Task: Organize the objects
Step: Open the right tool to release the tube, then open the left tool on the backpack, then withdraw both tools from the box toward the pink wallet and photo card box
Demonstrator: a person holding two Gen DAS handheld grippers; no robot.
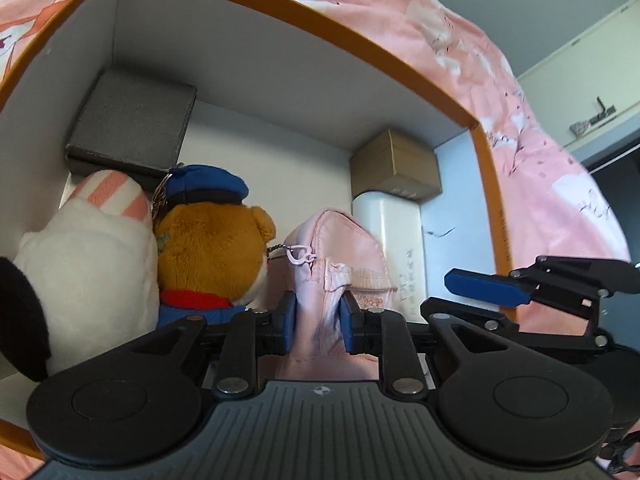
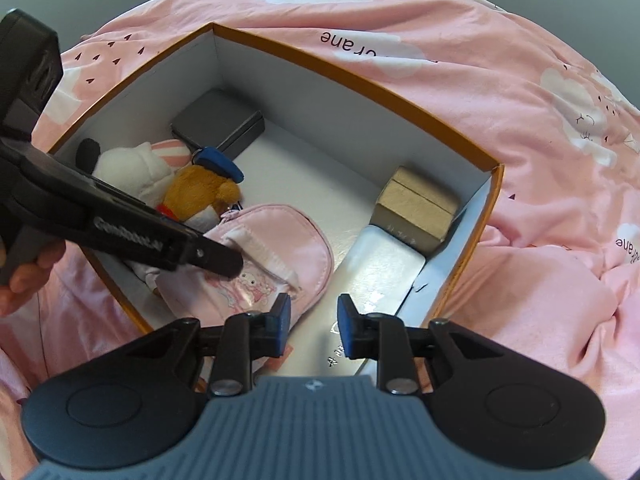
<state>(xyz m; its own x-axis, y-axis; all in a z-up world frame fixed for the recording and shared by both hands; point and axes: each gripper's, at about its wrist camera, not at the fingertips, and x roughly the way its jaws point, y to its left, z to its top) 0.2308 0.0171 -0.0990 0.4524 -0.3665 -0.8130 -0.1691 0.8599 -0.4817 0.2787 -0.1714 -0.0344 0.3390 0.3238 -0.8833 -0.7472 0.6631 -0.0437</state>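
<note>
A pink bed cover point(image 2: 460, 92) with white clouds lies under everything. It has writing, seen upside down, that ends in "rane". On it sits a big open box point(image 2: 360, 84) with an orange rim and white walls.

Inside the box, a pink pouch point(image 2: 280, 248) with a little cartoon picture lies near the front. Next to it are a white plush point(image 1: 92, 260) with pink stripes and a brown bear point(image 1: 212, 248) in a blue cap. A dark grey box point(image 1: 132, 128) is in the far corner. A white case point(image 1: 390, 236) and a small brown carton point(image 1: 396, 168) sit on the other side.

The left gripper point(image 1: 318, 318) points down into the box. Its jaws are pinched on the pink pouch. In the right view, a hand point(image 2: 24, 276) holds its handle, which has a white logo I cannot read.

The right gripper point(image 2: 314, 326) hangs over the box's front, tipped down. Its jaws are a little apart and hold nothing.
</note>
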